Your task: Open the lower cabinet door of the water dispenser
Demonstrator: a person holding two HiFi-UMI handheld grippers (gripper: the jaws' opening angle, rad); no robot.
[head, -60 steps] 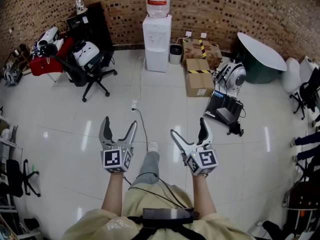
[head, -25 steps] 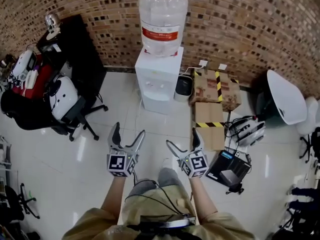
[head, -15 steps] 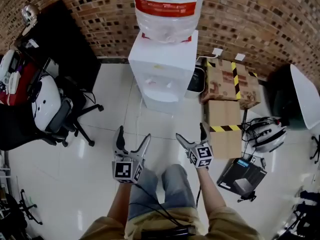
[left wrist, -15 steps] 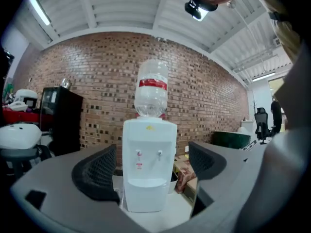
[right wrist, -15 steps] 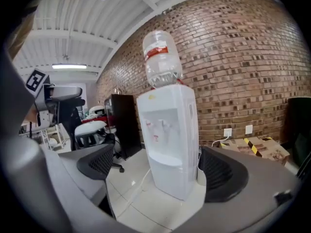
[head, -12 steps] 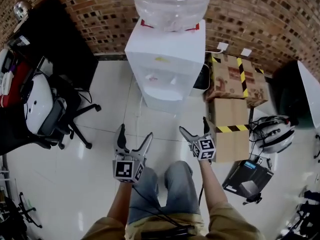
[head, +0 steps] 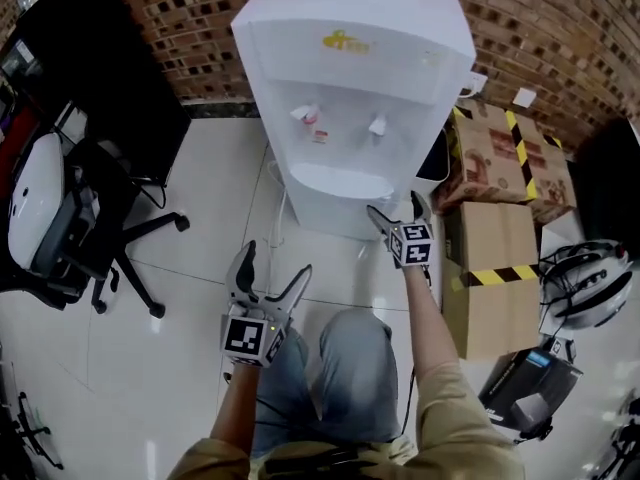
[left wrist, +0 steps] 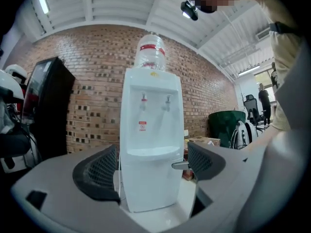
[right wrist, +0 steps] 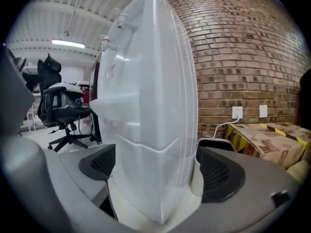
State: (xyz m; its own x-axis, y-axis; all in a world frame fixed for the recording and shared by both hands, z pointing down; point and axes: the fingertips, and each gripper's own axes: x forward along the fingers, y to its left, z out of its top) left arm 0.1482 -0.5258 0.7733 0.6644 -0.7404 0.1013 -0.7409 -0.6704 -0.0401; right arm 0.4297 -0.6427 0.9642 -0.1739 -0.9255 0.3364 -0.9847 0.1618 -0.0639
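Though the approach looks about done, the task proper isn't begun: the lower cabinet door [left wrist: 147, 183] of the water dispenser [head: 350, 88] sits flush and shut, no gap showing at either edge. Left to do, by my reading: get a hold on the door edge, swing it out. Right gripper [head: 395, 208] – jaws spread wide, holding nothing; it's up at the dispenser's front right corner, just below the drip shelf. In the right gripper view that corner stands between the two jaws w/ the front face to the left jaw's side and the side wall to the right jaw's; whether either pad touches the plastic can't be told. In the left gripper view one right-gripper fingertip shows just beside the cabinet's right edge, near the door's top. Left gripper [head: 275, 263] – also wide, also empty; held back and lower, well apart from the dispenser, pointing at its front so the door fills the space between the jaws in that view but at a distance. No handle or recess made out on the door. Misc. nearby: cardboard boxes [head: 495, 268] to the dispenser's right, office chair [head: 70, 228] to its left, brick wall [head: 190, 38] behind.
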